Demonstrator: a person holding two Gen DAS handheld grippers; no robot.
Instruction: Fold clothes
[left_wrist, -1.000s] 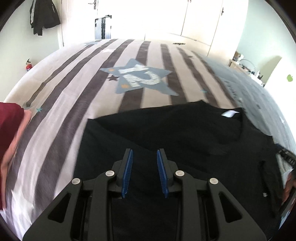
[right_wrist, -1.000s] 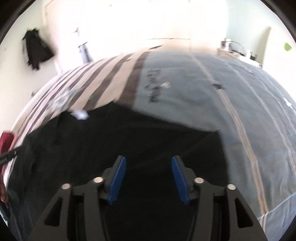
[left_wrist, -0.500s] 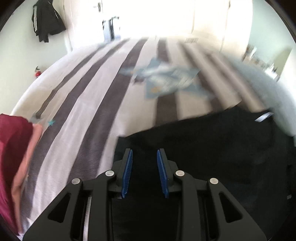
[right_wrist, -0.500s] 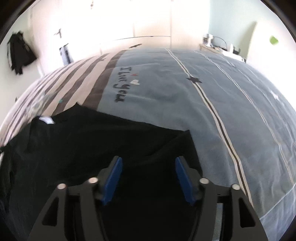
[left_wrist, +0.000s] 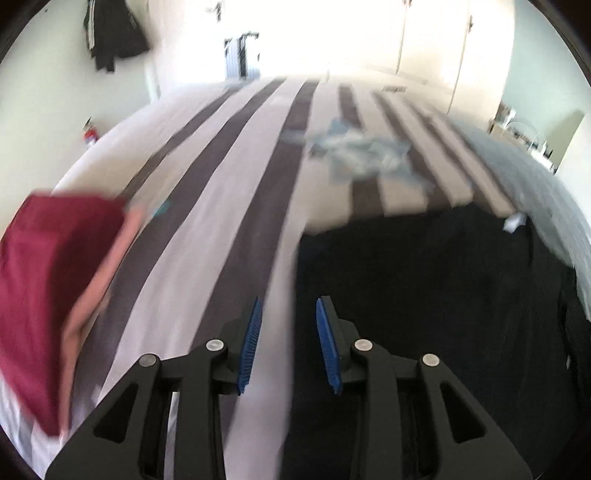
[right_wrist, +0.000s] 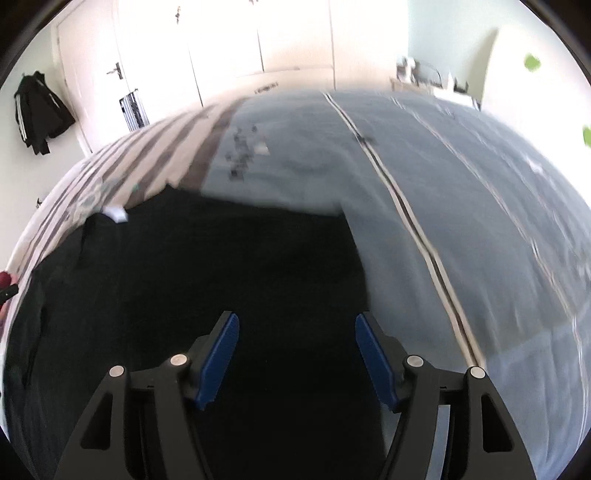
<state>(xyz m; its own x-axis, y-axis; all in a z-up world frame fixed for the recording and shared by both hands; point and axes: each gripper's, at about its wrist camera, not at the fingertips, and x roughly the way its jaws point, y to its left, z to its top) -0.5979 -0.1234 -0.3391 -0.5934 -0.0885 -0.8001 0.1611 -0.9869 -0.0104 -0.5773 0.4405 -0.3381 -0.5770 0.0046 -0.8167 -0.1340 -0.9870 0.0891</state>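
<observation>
Striped bedspread (left_wrist: 229, 206), black shirt (right_wrist: 207, 280) beneath both spread, opening jaws, its left edge between left jaws

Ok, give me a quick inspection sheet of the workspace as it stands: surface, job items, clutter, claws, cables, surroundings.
Surface: bed, striped cover on one part, blue-grey on the other.
Job's things: black garment spread flat, white neck label showing; folded red and pink clothes stacked on the bed to its left.
Clutter: nothing seen.
Claws: left claw over the garment's left edge, nothing gripped, jaws opening; right claw over the garment's right part, nothing gripped, jaws opening.
Cables: nothing seen.
Surroundings: dark jacket hanging on the wall, white cupboard doors behind.
</observation>
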